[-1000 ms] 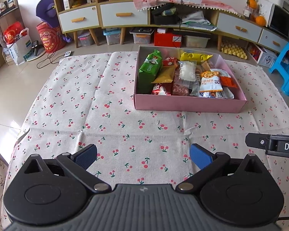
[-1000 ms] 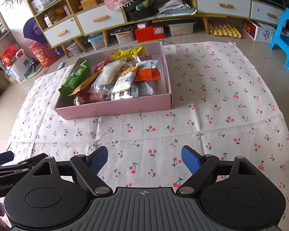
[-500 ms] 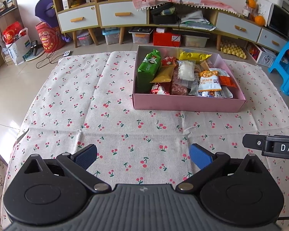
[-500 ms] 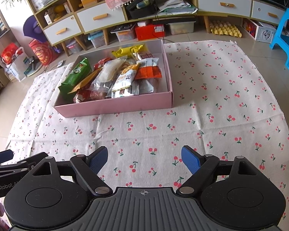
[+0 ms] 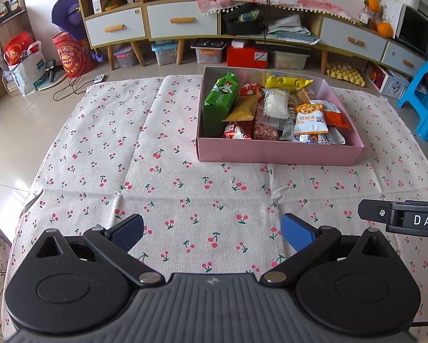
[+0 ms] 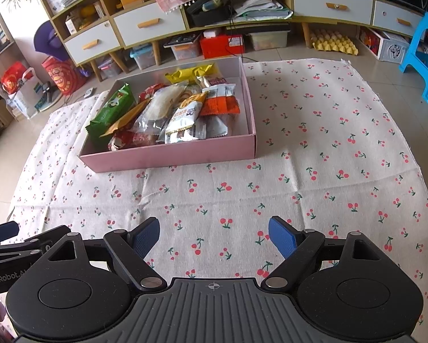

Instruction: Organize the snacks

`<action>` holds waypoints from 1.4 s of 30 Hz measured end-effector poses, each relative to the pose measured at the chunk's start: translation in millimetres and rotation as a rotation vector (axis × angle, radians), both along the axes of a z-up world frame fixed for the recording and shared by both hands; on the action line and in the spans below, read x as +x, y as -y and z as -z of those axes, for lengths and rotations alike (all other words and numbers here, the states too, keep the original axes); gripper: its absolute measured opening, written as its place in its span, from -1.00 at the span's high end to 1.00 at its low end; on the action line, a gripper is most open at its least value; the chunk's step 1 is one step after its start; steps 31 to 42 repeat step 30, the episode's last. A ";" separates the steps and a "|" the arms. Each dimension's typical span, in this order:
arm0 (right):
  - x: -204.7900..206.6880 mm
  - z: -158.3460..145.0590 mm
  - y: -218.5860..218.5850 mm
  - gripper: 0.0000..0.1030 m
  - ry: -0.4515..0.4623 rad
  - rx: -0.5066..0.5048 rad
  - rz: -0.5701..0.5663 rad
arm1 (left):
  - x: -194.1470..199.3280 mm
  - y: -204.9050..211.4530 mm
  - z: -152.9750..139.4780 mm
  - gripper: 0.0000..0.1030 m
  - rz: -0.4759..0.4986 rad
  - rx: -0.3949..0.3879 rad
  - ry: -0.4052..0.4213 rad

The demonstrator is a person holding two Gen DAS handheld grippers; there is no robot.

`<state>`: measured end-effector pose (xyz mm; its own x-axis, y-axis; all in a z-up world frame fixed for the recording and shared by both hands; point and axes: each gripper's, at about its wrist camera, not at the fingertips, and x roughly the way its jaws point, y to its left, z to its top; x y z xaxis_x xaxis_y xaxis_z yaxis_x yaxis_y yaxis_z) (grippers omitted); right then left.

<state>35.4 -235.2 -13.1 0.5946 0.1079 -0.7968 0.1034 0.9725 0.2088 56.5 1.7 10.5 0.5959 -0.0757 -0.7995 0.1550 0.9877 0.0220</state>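
A pink cardboard box [image 5: 279, 152] is seen on a cherry-print cloth [image 5: 145, 148] spread over a tiled floor, at about 1 o'clock from the left gripper [image 5: 212, 230] and at about 11 o'clock from the right gripper [image 6: 214, 235]. The box is packed with snack packets: a green packet [image 5: 221, 98] is propped against its left wall, a yellow packet [image 5: 288, 82] is laid along its far wall, a gold packet [image 5: 242, 108] and a red packet [image 5: 238, 131] are set just beside the green one, a clear packet [image 5: 276, 103] is laid near the middle, and a white-and-orange packet [image 5: 309, 117] is rested on top towards the right, next to an orange packet [image 5: 335, 118]. Both grippers are held low over bare cloth, well apart from the box, with their blue-padded fingers spread wide and nothing gripped between them. In the left wrist view, part of the right gripper is seen at 3 o'clock; in the right wrist view, part of the left gripper is seen at 9 o'clock. A cabinet with white drawers [image 5: 182, 24] is stood beyond the cloth at 12 o'clock, and a blue plastic stool [image 5: 425, 100] is placed at 2 o'clock.
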 end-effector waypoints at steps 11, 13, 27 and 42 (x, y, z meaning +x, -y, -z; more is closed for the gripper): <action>0.0 1.4 -0.6 -0.66 -0.002 -0.001 -0.002 | -0.3 0.0 -0.3 -0.99 0.000 0.001 -0.001; 0.3 0.9 -0.6 -0.66 -0.002 -0.001 -0.001 | -0.4 0.1 0.5 -0.99 0.000 0.000 -0.001; 0.0 2.4 -1.5 -0.66 -0.003 -0.002 -0.002 | -1.8 0.7 1.5 -0.99 0.001 0.000 -0.003; 0.0 2.5 -1.5 -0.66 -0.003 -0.002 -0.002 | -2.4 1.3 2.7 -0.99 0.007 -0.004 -0.005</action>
